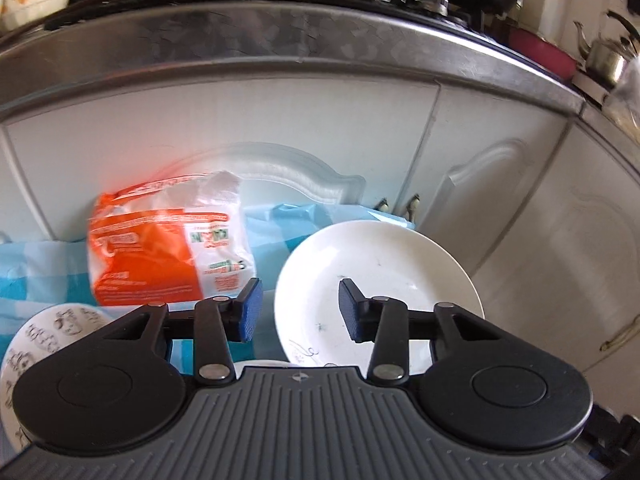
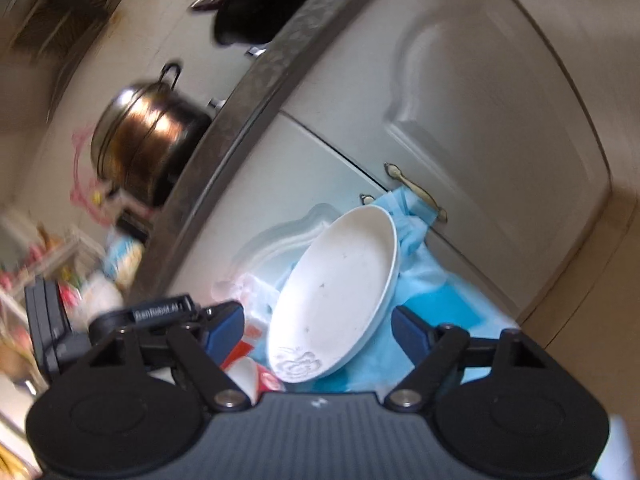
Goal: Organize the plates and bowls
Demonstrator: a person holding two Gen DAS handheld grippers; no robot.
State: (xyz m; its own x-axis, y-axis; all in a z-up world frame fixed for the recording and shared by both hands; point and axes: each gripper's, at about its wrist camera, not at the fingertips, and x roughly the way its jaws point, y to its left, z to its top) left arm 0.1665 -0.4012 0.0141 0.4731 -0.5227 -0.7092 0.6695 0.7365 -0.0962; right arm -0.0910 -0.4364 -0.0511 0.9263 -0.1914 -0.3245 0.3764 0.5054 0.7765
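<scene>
The round white plate point(image 1: 380, 292) lies on a blue checked cloth point(image 1: 24, 276) before pale cabinet doors point(image 1: 224, 120), its rim between the spread pads of the left tool point(image 1: 300, 312). A crinkly orange-and-white bag point(image 1: 160, 248) sits just left. The right tool point(image 2: 318, 330), also spread, frames the plate untouched. Only the left view shows a patterned bowl point(image 1: 28, 344).

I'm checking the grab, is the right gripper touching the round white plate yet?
Apart. In the right wrist view the right gripper has its blue pads on either side of the round white plate, with blue cloth showing in the gap beside each pad.
</scene>
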